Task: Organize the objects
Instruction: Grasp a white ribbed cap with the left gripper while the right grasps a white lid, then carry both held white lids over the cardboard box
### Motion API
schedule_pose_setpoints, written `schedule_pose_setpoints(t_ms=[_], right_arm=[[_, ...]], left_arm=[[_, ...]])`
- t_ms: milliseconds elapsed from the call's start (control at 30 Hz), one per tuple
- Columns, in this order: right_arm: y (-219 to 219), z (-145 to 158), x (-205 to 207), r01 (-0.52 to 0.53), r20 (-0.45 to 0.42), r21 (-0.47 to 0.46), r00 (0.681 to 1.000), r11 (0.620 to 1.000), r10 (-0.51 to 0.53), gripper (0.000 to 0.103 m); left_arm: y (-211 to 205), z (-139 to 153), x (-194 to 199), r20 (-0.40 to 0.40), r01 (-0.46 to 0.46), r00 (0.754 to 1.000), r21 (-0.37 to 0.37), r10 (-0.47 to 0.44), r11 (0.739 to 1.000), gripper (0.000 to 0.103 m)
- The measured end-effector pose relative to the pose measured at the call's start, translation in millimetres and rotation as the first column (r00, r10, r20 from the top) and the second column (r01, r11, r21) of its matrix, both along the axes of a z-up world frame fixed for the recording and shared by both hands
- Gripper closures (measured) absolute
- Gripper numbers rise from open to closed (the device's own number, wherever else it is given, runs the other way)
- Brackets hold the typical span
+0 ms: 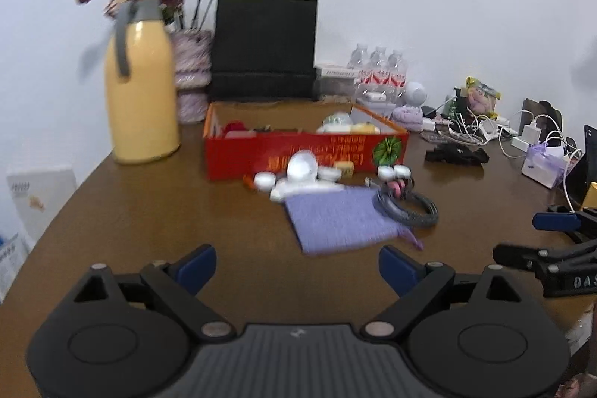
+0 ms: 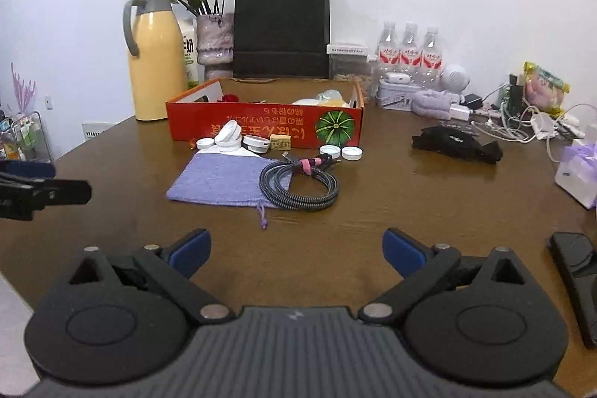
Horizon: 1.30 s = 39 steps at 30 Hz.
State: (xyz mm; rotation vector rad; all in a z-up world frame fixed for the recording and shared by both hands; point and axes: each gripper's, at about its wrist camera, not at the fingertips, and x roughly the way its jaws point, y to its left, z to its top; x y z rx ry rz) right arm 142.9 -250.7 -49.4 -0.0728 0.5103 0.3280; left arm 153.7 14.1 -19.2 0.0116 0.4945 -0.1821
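Currently both the left gripper (image 1: 297, 267) and right gripper (image 2: 296, 250) hover with jaws spread wide, nothing between them; purple pouch (image 2: 224, 181) and coiled cable (image 2: 300, 185) lie touching before red box (image 2: 265, 125)

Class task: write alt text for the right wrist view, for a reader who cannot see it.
The right tool hangs open and empty above a brown table, facing a purple pouch and a coiled cable. Behind them are white caps and an open red box.
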Motion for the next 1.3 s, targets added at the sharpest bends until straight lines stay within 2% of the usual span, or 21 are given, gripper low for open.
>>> schedule_pose_setpoints(t_ms=[100,200,367,433,467,500,533,567,600,667,700,800,867,933,967,1033,1100,1167,1200,1267,1300], right_arm=[[6,1,26,-0.013,0.018,-0.001,1.0,1.0,0.013,0.003],[14,2,57,-0.021,0.02,0.0,1.0,1.0,0.021,0.003],[26,4,107,-0.047,0.032,-0.003,0.998,0.999,0.047,0.004],[30,3,127,-0.04,0.017,-0.004,0.999,0.999,0.04,0.004],[31,2,133,-0.044,0.008,-0.001,0.999,0.999,0.044,0.005],[34,0,140,-0.057,-0.002,0.005,0.998,0.998,0.057,0.005],[37,-2,144,-0.068,-0.006,0.008,0.998,0.998,0.068,0.005],[41,-4,149,-0.081,-0.014,0.006,0.997,0.997,0.081,0.007],[47,-6,154,-0.096,-0.022,-0.001,0.995,0.995,0.096,0.007],[61,-9,164,-0.141,-0.037,-0.012,0.989,0.99,0.14,0.012],[71,-10,169,-0.177,-0.04,-0.012,0.984,0.984,0.176,0.013],[102,-17,182,-0.275,-0.045,-0.027,0.961,0.961,0.274,0.028],[123,-22,191,-0.316,-0.049,-0.044,0.948,0.948,0.314,0.047],[143,-28,200,-0.359,-0.073,-0.039,0.932,0.933,0.355,0.049],[152,-30,203,-0.374,-0.084,-0.041,0.925,0.927,0.37,0.049],[165,-36,206,-0.372,-0.097,-0.09,0.926,0.924,0.364,0.05],[170,-39,205,-0.329,-0.08,-0.138,0.944,0.934,0.321,0.047],[170,-37,210,-0.329,-0.08,-0.108,0.943,0.938,0.322,0.041],[169,-36,215,-0.327,-0.082,-0.087,0.944,0.941,0.32,0.042],[169,-39,230,-0.304,-0.119,-0.058,0.948,0.951,0.295,0.061],[169,-40,236,-0.289,-0.133,-0.043,0.95,0.956,0.282,0.063]], left_arm=[[0,2,48,0.056,0.062,0.997,-0.033,-0.06,0.998,0.016],[-4,1,111,0.045,0.141,0.989,-0.069,-0.138,0.988,0.021],[-22,-14,192,0.018,0.195,0.981,-0.028,-0.195,0.98,0.023],[-25,-24,217,-0.038,0.202,0.978,-0.041,-0.203,0.979,0.031],[-24,-29,226,-0.07,0.203,0.976,-0.059,-0.207,0.977,0.045],[-22,-34,234,-0.107,0.208,0.97,-0.086,-0.216,0.974,0.065],[-17,-38,238,-0.127,0.214,0.965,-0.124,-0.229,0.969,0.078],[-10,-41,241,-0.139,0.223,0.959,-0.177,-0.249,0.959,0.087],[-1,-42,242,-0.147,0.215,0.956,-0.237,-0.254,0.947,0.087],[14,-41,241,-0.178,0.197,0.949,-0.31,-0.261,0.93,0.088],[18,-39,238,-0.184,0.186,0.95,-0.324,-0.254,0.928,0.089],[34,-28,226,-0.158,0.143,0.966,-0.331,-0.204,0.933,0.089],[47,-21,220,-0.138,0.121,0.973,-0.373,-0.184,0.92,0.089],[59,-22,218,-0.15,0.095,0.974,-0.417,-0.171,0.904,0.089],[62,-24,218,-0.173,0.071,0.972,-0.42,-0.157,0.905,0.089],[65,-26,213,-0.189,0.033,0.976,-0.375,-0.111,0.927,0.089],[67,-28,205,-0.181,0.015,0.98,-0.331,-0.079,0.944,0.089],[67,-29,198,-0.168,-0.016,0.985,-0.275,-0.032,0.961,0.089],[64,-29,194,-0.165,-0.03,0.986,-0.222,-0.007,0.975,0.089],[56,-30,186,-0.16,-0.025,0.987,-0.126,0.005,0.992,0.089],[51,-30,180,-0.148,-0.02,0.989,-0.069,0.009,0.997,0.089]])
